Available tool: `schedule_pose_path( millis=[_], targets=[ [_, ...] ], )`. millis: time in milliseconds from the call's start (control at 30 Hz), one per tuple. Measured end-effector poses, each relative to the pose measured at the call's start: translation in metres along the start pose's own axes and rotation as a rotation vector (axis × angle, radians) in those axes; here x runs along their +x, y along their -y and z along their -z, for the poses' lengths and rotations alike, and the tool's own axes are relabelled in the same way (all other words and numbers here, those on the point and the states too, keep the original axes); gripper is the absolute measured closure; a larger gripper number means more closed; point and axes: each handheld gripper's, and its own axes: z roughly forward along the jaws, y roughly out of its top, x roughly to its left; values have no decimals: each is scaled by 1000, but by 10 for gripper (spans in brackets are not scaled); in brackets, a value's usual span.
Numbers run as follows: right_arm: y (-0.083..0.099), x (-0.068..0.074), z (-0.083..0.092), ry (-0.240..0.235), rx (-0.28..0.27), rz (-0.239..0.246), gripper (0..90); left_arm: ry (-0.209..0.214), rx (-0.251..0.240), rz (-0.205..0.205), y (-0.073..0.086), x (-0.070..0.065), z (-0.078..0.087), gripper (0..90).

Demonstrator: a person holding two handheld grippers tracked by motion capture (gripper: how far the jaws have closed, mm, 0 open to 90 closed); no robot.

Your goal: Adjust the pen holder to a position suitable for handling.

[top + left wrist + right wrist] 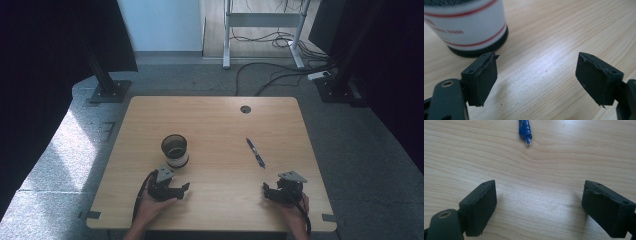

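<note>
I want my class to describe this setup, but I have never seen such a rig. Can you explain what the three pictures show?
A person sits at a wooden table holding a hand-operated gripper in each hand. The high view looks down from above: the left gripper sits near a black-and-white cup, the right gripper near a blue pen. The other two pictures come from cameras riding on the grippers, looking along their black fingers. The left one sees the cup's base, the right one the pen's tip. Both grippers are open, with bare wood between the fingers. Nothing is held.
</note>
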Motion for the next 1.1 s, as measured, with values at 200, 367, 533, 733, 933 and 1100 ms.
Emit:
schedule_pose_path(
  millis=[200, 367, 533, 733, 933, 1100],
  targets=[
    [0, 0, 0, 0, 0, 0, 119, -11, -60, 15, -5, 6, 16, 194],
    [0, 0, 0, 0, 0, 0, 119, -26, -86, 45, -6, 16, 26, 185],
    [0, 0, 0, 1, -1, -1, 123, -69, -107, 98, -1, 37, 37, 178],
    [0, 0, 0, 2, -1, -1, 123, -106, -117, 155, 3, 52, 41, 162],
    [0, 0, 0, 1, -1, -1, 125, -130, -96, 148, -2, 50, 37, 124],
    [0, 0, 0, 1, -2, 1, 126, -145, -91, 154, -9, 49, 30, 104]
  ],
)
